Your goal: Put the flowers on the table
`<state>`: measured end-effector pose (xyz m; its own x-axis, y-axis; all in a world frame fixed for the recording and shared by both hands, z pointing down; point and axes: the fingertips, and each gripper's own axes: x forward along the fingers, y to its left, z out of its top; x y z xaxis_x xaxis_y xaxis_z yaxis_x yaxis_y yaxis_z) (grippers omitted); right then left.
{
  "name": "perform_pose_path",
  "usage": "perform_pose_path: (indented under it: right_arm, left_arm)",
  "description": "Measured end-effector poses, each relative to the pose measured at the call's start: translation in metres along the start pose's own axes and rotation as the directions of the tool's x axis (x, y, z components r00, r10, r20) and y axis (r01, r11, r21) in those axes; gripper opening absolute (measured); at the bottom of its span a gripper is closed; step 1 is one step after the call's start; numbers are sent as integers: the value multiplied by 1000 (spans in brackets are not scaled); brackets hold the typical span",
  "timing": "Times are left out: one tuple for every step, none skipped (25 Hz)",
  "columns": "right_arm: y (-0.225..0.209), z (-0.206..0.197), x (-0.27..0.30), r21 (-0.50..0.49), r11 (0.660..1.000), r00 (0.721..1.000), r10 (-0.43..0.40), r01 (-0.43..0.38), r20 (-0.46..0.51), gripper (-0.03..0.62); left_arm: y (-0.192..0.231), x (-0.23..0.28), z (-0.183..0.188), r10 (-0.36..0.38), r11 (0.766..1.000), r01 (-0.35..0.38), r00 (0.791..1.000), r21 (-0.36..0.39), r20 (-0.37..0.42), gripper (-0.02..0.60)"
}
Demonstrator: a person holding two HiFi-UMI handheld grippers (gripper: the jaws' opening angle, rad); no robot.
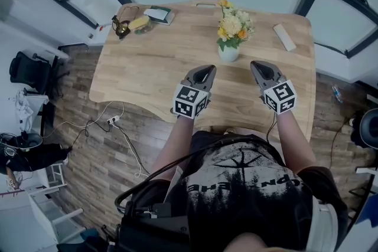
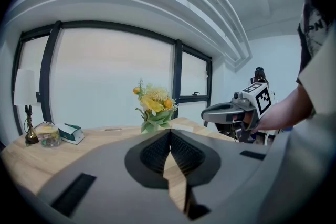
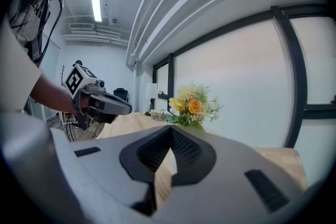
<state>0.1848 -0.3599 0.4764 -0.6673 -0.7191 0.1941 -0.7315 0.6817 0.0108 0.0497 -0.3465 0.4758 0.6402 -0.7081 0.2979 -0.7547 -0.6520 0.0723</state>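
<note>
A bunch of yellow, cream and orange flowers (image 1: 234, 25) stands upright in a small white vase (image 1: 228, 54) on the wooden table (image 1: 153, 68), towards its far middle. The flowers (image 2: 154, 107) show in the left gripper view ahead, and the flowers (image 3: 190, 107) also ahead in the right gripper view. My left gripper (image 1: 206, 72) hovers near-left of the vase, shut and empty. My right gripper (image 1: 257, 69) hovers near-right of the vase, also shut with nothing in it. Both are apart from the vase.
At the table's far left lie a small green-and-white box (image 1: 158, 14), a glass dish (image 1: 140, 24) and a dark brass object (image 1: 121, 26). A white oblong remote-like thing (image 1: 284, 37) lies at the far right. Cables and a power strip (image 1: 113, 121) lie on the floor left.
</note>
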Motion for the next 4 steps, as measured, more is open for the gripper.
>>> perform_pose_path:
  right_arm:
    - [0,-1,1,-1,1000,1000,1,-1,-2,15]
    - [0,-2,1,-2,1000,1000,1,-1,-4,15]
    - [0,-2,2,-2,1000,1000,3,-3,-6,15]
    - [0,-3,2,-2,1000,1000,4,-4,-8,15]
  left_arm:
    - [0,1,0,0,1000,0,1000,-1,-1,14]
    - [0,1,-1,1,1000,-1,1000,-2,-2,14]
    - [1,0,-2,3,1000,-3,1000,-4,-4,14]
    - [1,0,-3,5,1000,-5,1000,-5,-5,14]
